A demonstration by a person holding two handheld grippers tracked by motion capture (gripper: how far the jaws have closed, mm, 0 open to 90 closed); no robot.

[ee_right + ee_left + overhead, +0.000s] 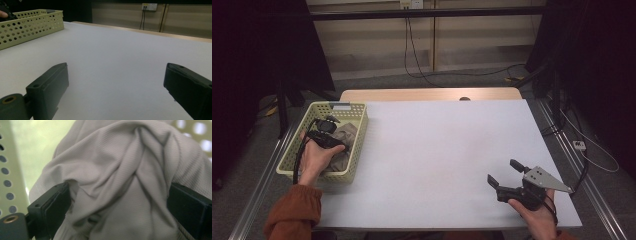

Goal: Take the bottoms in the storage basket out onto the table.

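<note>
High view: left tool (328, 131) reaches into the basket (357, 111), jaws spread around crumpled cloth (120, 182); right tool (503, 171) spread wide above the bench (437, 150).

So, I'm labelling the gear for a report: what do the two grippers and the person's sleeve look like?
Both grippers are black with two blocky jaws. The right gripper carries a grey three-cornered plate; a black cable loops from the left gripper. The left sleeve is rust orange.

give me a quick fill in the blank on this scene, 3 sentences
1. The cloth lies inside the perforated ____ at the table's left edge.
2. The left hand-held gripper has its jaws on either side of the ____.
3. The right hand-held gripper sits over the bare white table with its jaws ____.

Missing words: basket; cloth; open
</note>
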